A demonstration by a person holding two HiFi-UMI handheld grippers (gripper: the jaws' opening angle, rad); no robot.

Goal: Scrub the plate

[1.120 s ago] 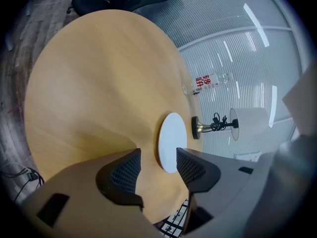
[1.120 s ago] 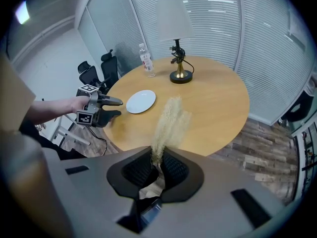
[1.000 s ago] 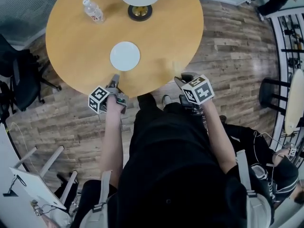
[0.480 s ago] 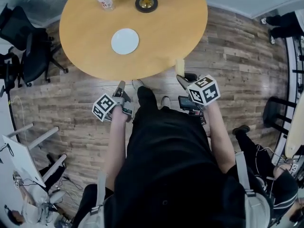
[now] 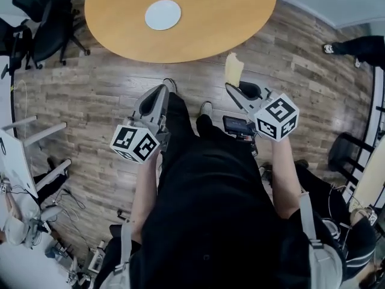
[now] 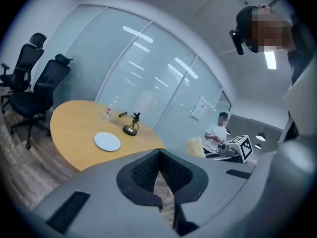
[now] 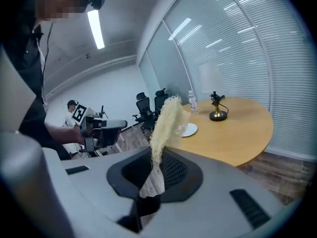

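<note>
Office chairs: two dark ones at 10 o'clock from the person, on the wood floor just beside the table's left edge.
Left gripper: at 11 o'clock from the person's torso, over the floor and short of the table, with its marker cube on the near end.
Left jaws: together with nothing between them; in the left gripper view the dark ribbed pads meet along one line.
Plate: white and round, lying flat on the table at 12 o'clock from the left gripper and well apart from both grippers.
Table: round, light wood, at 12 o'clock from the person.
Bottle: a clear one standing at 12 o'clock beyond the plate in the left gripper view.
Lamp: its brass-coloured base sits at 1 o'clock from the plate, near it but apart.
Scrubber: a pale yellow, fibrous pad at 1 o'clock from the person, over the floor just short of the table edge, sticking out past the right jaws.
Right gripper: at 1 o'clock from the torso and level with the left one.
Right jaws: clamped on the scrubber's lower end; in the right gripper view the pad rises from between them and partly hides the plate.
</note>
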